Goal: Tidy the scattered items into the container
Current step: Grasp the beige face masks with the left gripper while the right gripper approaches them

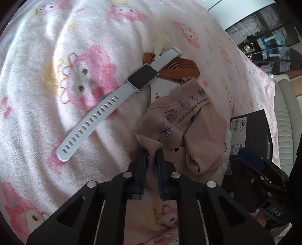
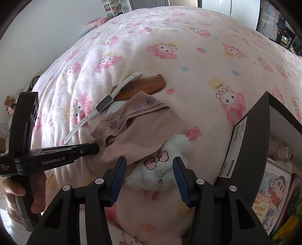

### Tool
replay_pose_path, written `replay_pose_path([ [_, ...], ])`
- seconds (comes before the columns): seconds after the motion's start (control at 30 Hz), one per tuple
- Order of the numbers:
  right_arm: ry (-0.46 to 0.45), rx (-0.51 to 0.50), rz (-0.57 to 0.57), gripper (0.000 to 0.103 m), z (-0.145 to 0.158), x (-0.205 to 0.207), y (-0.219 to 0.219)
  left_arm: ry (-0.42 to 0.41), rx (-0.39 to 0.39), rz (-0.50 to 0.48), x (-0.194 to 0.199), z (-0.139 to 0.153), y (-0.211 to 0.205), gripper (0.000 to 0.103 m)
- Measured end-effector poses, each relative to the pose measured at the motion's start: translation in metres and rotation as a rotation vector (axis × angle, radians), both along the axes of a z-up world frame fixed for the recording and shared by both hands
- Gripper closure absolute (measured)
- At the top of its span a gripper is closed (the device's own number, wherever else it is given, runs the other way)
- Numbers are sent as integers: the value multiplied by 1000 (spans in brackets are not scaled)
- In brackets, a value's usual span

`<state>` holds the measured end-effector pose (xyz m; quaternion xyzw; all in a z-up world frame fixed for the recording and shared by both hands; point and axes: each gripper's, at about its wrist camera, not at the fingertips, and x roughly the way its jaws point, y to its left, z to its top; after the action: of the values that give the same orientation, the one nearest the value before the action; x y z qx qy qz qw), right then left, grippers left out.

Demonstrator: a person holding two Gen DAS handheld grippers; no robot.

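Left gripper [image 1: 151,153], reaching in level from the left, is clamped on the pink printed fabric garment's [image 1: 181,120] edge on the bedspread. Right gripper [image 2: 149,167], fingers wide, straddles the white fluffy plush [image 2: 164,165] beside the black cardboard box [image 2: 251,135].

We see a bed spread with a pink blanket [image 2: 188,62] printed all over with cartoon rabbit figures and small flowers; it fills most of both views and lies in soft folds. Daylight falls across it, brightest on the far part in the right wrist view. Beyond the bed stands a plain pale wall [image 2: 47,28], and against it a white wire shelf rack [image 2: 111,7]. In the left wrist view dark glass shelving [image 1: 271,47] rises past the bed's far edge, holding blurred pale blue and white goods. Beside the bed sits a cream ribbed seat [image 1: 285,124].
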<state>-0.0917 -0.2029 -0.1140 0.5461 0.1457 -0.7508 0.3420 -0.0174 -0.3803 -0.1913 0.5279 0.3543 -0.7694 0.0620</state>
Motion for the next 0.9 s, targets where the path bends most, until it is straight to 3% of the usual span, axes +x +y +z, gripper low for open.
replay_pose_path([
  [0.17, -10, 4, -1, 56, -5, 5, 0, 80, -46, 84, 45, 31, -11, 101],
  [0.4, -30, -22, 47, 55, -3, 17, -13, 82, -86, 214, 108, 43, -37, 100],
  [0.47, -50, -30, 75, 55, -5, 17, -22, 46, -100, 227, 110, 34, -37, 90],
  [0.53, -60, -18, 88, 53, -12, 16, -36, 21, -83, 228, 109, 24, -34, 69],
  [0.6, -50, 14, 114, 42, -23, 18, -49, 16, -59, 227, 108, 15, -30, 64],
  [0.7, -35, 91, 151, 42, -44, 18, -63, 22, -39, 265, 110, 8, -35, 57],
  [0.87, -85, 79, 145, 41, -65, 9, -78, 45, -32, 325, 109, 1, -45, 60],
  [0.9, -88, 65, 148, 45, -65, 9, -80, 42, -36, 319, 107, 1, -45, 76],
])
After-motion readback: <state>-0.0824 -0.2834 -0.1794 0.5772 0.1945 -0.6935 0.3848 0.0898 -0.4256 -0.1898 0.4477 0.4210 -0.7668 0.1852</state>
